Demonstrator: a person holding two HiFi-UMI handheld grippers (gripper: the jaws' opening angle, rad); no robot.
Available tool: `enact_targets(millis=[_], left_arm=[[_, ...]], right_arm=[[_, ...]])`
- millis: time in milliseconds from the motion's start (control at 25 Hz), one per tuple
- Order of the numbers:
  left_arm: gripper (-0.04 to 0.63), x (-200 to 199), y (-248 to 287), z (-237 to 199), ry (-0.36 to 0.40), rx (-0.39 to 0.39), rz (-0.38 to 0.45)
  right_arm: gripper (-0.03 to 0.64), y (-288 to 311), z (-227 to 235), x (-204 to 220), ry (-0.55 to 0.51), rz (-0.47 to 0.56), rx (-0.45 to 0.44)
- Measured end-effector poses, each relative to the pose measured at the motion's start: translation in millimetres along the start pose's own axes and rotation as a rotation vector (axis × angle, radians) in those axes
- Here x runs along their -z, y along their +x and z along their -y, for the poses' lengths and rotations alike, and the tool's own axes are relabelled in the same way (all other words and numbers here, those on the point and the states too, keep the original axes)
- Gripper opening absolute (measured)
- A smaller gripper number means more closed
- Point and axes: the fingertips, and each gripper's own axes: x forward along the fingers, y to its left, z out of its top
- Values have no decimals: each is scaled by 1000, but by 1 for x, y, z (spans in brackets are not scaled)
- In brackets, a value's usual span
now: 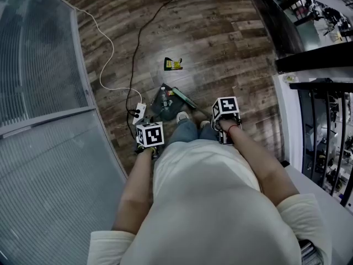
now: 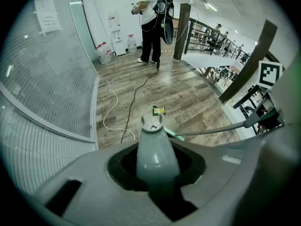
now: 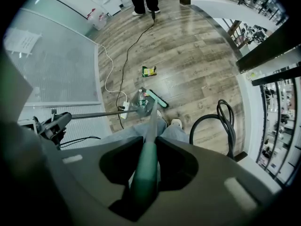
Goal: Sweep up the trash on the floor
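Right gripper (image 3: 146, 164) is clamped on the green broom handle (image 3: 151, 121), jaws closed snug around it, and the shaft runs down past the person's shoes (image 3: 176, 123) to the green broom head (image 3: 157, 98) on the floor. Left gripper (image 2: 157, 182) does the same job on the other side, jaws shut round the grey dustpan handle (image 2: 153, 145). So that's 2 tools in 2 grippers, each held high on its long handle, which looks like the way to work the floor standing up, no stooping. Down below, the dustpan (image 1: 164, 101) and broom head sit right together just in front of the feet, pan to the left of the bristles, paired up for the catch. And the target: 1 small yellow-and-green scrap of trash (image 1: 174, 64) lies on the wood floor (image 1: 220, 43) further out, clearly apart from both pan and broom, just right of the black cable (image 1: 136, 43). That scrap is not yet swept, by my reading; the broom would need to reach beyond it and draw it back toward the pan mouth. Watch the left side, though: a white power strip (image 1: 139, 112) lies just beside the dustpan, its white cord (image 1: 112, 48) looping off along the glass wall (image 1: 38, 65), and bristles could snag there. Another person (image 2: 151, 22) stands well away at the far end.
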Motion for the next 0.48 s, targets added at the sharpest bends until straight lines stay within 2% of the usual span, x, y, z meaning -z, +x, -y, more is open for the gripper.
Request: enact_targets(millis=[480], left_arm=[[95,0,-2,-1,-9,8,2]], right_arm=[[97,-12,-7,7,-27,-22,-5]])
